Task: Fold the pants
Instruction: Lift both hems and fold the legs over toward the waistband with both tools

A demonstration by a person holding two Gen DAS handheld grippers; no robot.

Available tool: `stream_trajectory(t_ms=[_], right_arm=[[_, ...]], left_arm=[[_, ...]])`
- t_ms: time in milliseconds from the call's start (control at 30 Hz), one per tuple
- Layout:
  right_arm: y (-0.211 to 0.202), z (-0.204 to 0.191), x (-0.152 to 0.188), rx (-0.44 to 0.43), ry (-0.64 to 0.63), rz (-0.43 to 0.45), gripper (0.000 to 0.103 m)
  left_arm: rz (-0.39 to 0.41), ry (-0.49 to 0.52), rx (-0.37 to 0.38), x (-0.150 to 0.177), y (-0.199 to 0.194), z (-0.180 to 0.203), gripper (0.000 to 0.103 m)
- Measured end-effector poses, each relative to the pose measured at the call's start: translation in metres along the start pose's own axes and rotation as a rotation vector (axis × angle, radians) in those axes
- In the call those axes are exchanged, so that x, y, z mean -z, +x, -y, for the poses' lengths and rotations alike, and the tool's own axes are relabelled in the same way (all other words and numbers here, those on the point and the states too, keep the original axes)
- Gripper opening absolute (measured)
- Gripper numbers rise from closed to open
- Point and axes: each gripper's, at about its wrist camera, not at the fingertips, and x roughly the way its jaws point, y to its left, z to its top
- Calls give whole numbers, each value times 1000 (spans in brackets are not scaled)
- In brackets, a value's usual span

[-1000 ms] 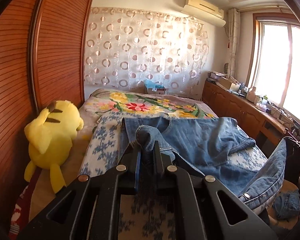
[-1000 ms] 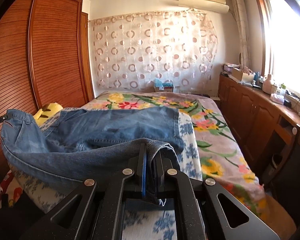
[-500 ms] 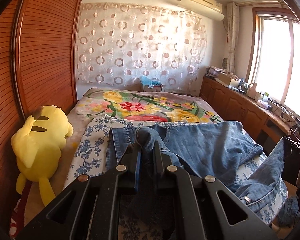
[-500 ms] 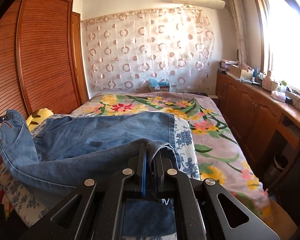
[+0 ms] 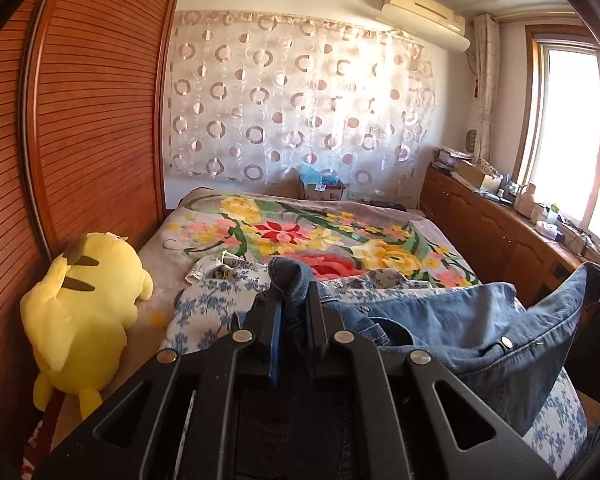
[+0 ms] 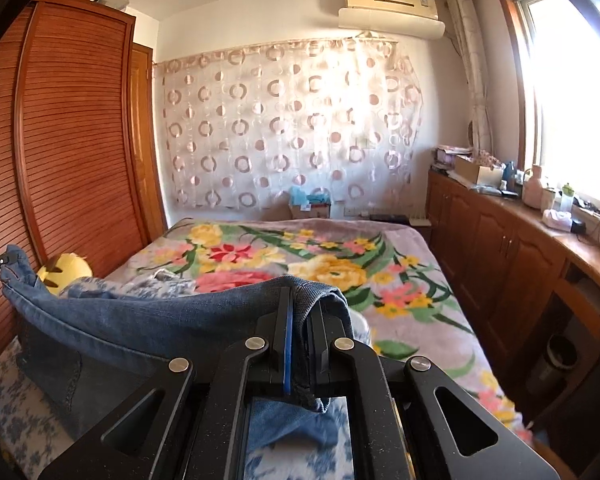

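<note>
1. Pants of blue denim are held up over the near end of the bed, stretched between the two tools, with the slack cloth sagging onto the bed below.
2. Left tool: its fingers are closed tight on a bunched fold of the pants, and a hump of denim sticks up above the fingertips.
3. Right tool: its fingers are likewise clamped on the pants, a hem edge draped over the tips and a tail of cloth hanging down between the finger bases.
4. In the right wrist view the denim runs as a taut band from the right tool leftward to the far corner, where the tip of the other tool pinches it.
5. In the left wrist view the pants trail rightward from the left tool; a metal rivet shows on the seam, and the far end rises to the right edge of the frame.
6. Under the pants, on the bed, lies a blue-and-white floral sheet; beyond it the floral blanket covers the rest of the bed.
7. Beside the bed's left edge, against the slatted wooden wardrobe, sits a yellow plush toy.
8. Behind the head of the bed hangs a circle-patterned curtain, with an air conditioner above it.
9. Right of the bed runs a wooden counter carrying bottles and boxes under the window.
</note>
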Motion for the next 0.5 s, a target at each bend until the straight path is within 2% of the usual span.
stream_trajectory(t_ms=[200,500], right_arm=[[38,-10,2,29,-21,-41,5],[71,-18,-6,47,-27,-128,5]], left_arm=[[-36,14,-9,-4,40,3,11],[-105,20,-6,4,81,3,11]])
